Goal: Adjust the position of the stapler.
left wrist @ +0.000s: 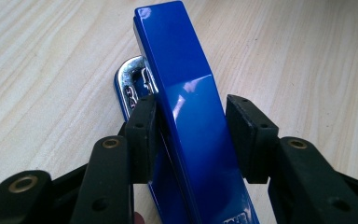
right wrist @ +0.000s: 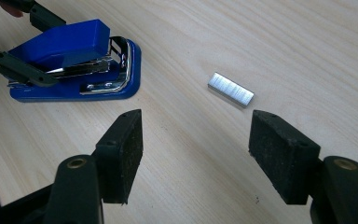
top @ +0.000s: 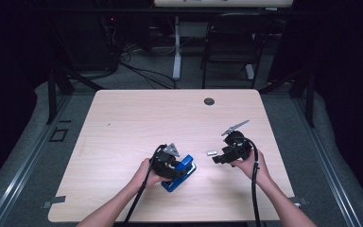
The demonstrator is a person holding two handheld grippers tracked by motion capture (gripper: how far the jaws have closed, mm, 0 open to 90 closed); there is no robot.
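Pale wood table [top: 123, 123]: blue stapler [top: 179, 172] at six o'clock, left gripper [left wrist: 191, 135] straddling its top, right pad apparently off. Right gripper [right wrist: 196, 151] hangs open; staple strip [right wrist: 230, 89] at its one o'clock wants pinching next.

The stapler [left wrist: 186, 116] had a glossy blue plastic top that caught highlights, over bright chromed metal at its nose. The strip of staples [right wrist: 230, 89], at about two o'clock from the stapler in the right gripper view, was brushed silver metal, finely ribbed. The table [top: 137, 118] showed pale, matt wood grain. The right gripper's pads [right wrist: 279, 151] looked matt black and rough-textured.
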